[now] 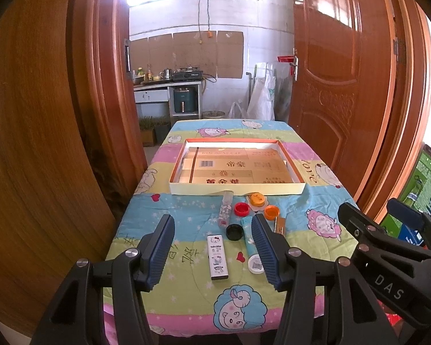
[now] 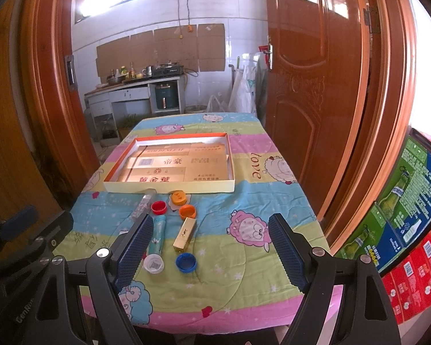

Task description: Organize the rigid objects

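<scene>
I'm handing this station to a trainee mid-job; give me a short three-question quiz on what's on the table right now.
1. True or false: the tray already holds a bottle cap.
2. Which cap lies nearest the camera in the right wrist view: A red cap, B blue cap, C black cap?
3. What state are the left gripper and right gripper in?

Key: 1 false, only flattened cardboard inside. 2 B. 3 Both open, holding nothing.

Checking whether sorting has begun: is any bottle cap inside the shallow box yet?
No: the shallow box holds only flattened cardboard, and the red cap sits on the tablecloth.
</scene>
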`<state>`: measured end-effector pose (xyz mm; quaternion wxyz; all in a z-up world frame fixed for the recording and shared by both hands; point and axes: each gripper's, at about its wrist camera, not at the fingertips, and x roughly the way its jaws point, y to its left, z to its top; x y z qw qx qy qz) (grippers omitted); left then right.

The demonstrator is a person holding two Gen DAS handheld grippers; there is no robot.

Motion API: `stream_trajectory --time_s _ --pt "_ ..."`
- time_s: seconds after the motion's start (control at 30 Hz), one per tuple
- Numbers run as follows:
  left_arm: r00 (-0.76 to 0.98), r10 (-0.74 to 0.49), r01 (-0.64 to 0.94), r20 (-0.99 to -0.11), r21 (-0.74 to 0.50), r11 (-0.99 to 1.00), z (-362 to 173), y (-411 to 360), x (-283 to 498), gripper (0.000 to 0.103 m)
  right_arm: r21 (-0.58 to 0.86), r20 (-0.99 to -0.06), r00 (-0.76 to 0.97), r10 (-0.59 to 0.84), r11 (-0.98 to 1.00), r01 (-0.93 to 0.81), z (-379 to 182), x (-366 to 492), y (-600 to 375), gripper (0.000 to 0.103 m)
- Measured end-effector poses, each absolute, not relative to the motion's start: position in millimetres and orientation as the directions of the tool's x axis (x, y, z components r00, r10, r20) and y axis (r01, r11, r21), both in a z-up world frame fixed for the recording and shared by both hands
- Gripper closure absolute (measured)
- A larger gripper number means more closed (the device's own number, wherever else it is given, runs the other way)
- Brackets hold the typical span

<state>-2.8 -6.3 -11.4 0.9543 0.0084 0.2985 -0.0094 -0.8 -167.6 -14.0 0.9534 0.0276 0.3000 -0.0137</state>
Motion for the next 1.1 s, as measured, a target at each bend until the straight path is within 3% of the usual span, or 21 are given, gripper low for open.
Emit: stream_trajectory --time_s 1.1 --pt "0.820 -0.013 0.022 -0.572 0.009 1.000 -10.6 -7.5 -2.4 0.047 0.064 -0.582 0.813 0.008 0.997 0.036 -23.8 0.3 -169.9 0.020"
